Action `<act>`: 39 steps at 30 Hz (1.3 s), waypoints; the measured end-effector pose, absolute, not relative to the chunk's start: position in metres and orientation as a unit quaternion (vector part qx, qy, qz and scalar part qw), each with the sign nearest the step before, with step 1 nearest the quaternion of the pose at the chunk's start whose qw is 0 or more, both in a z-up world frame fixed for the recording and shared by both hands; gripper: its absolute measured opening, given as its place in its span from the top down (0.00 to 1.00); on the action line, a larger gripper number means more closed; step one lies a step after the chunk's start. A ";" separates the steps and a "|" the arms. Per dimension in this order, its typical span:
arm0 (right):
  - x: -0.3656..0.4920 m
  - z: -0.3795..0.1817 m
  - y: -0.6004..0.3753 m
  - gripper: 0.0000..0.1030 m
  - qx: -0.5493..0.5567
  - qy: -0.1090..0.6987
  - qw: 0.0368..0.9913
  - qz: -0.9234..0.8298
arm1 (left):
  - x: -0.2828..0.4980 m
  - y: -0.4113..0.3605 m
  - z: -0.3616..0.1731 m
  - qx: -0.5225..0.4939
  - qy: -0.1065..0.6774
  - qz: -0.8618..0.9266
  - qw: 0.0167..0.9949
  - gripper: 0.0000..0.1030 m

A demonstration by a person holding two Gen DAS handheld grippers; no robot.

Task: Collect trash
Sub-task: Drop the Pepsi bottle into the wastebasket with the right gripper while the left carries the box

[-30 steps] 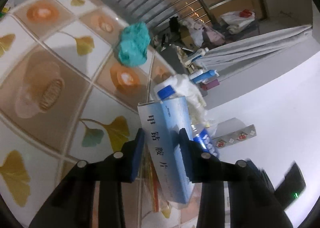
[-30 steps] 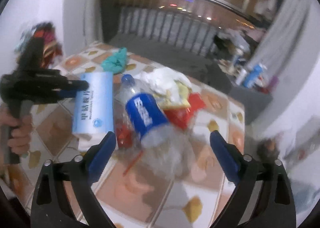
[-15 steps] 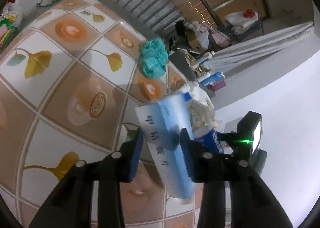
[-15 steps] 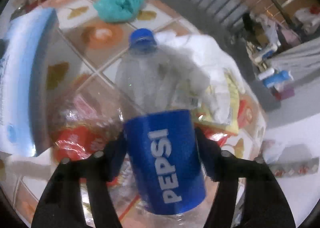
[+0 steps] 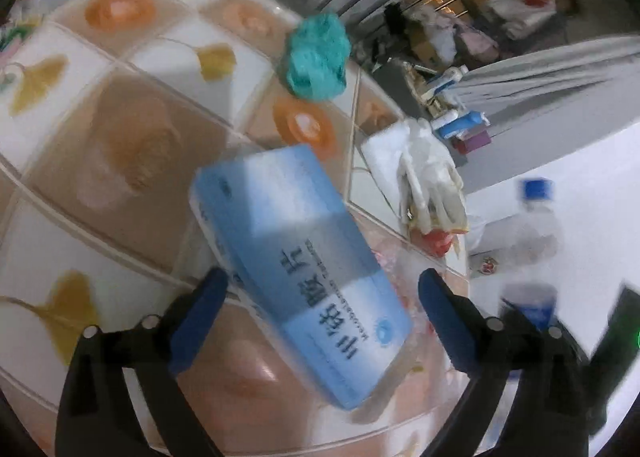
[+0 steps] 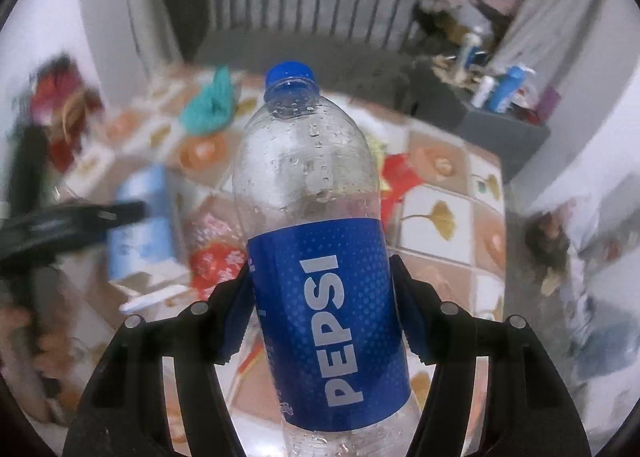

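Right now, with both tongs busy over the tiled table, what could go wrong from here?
1. The left tongs are opening and the blue box lies between them, clear of both pads; it could tumble onto the wrappers below.
2. The right tongs clamp the Pepsi bottle on its smooth label; the bottle might slip or buckle.

The left gripper (image 5: 320, 313) was opening its jaws, and its blue pads did not touch the light blue box (image 5: 296, 257) lying slanted between them. Beyond it, a teal crumpled bag (image 5: 318, 57) lay on the tiled tabletop (image 5: 120, 129), and a clear bottle (image 5: 532, 241) showed blurred at right.
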State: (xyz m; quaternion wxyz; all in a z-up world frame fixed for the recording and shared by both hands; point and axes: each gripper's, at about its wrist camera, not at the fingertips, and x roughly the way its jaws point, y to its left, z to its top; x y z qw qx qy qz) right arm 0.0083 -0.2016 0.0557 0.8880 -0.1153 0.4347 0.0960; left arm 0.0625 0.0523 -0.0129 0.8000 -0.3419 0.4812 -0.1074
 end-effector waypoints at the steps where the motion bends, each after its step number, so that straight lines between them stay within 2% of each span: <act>1: 0.002 0.063 -0.210 0.42 -0.098 0.427 0.894 0.098 | 0.069 0.042 -0.011 -0.314 0.495 -0.096 0.804 0.05; 6: -0.039 0.072 -0.241 0.42 -0.062 0.407 0.908 0.083 | 0.092 -0.006 -0.006 -0.163 0.545 -0.018 0.822 0.05; 7: -0.048 0.070 -0.247 0.41 -0.056 0.412 0.906 0.080 | 0.095 -0.019 -0.008 -0.117 0.550 -0.006 0.827 0.08; 8: -0.058 0.068 -0.256 0.41 -0.043 0.421 0.902 0.081 | 0.093 -0.026 -0.009 -0.091 0.547 0.007 0.832 0.17; 9: -0.065 0.069 -0.264 0.41 -0.027 0.426 0.900 0.087 | 0.088 -0.027 -0.007 -0.096 0.541 0.009 0.835 0.23; 11: -0.086 0.069 -0.283 0.41 0.003 0.434 0.895 0.102 | 0.076 -0.020 -0.002 -0.137 0.537 -0.008 0.832 0.25; 20: -0.174 0.091 -0.339 0.41 0.037 0.399 0.914 0.056 | 0.017 -0.012 0.075 -0.161 0.459 -0.030 0.873 0.25; 27: -0.231 0.077 -0.369 0.41 0.089 0.405 0.910 0.010 | -0.050 -0.063 0.126 -0.159 0.411 -0.152 0.885 0.25; 33: -0.283 0.013 -0.428 0.41 0.167 0.479 0.859 -0.066 | -0.103 -0.127 0.144 -0.140 0.395 -0.261 0.870 0.25; 39: -0.310 -0.100 -0.503 0.40 0.248 0.571 0.762 -0.181 | -0.129 -0.190 0.136 -0.095 0.416 -0.317 0.847 0.25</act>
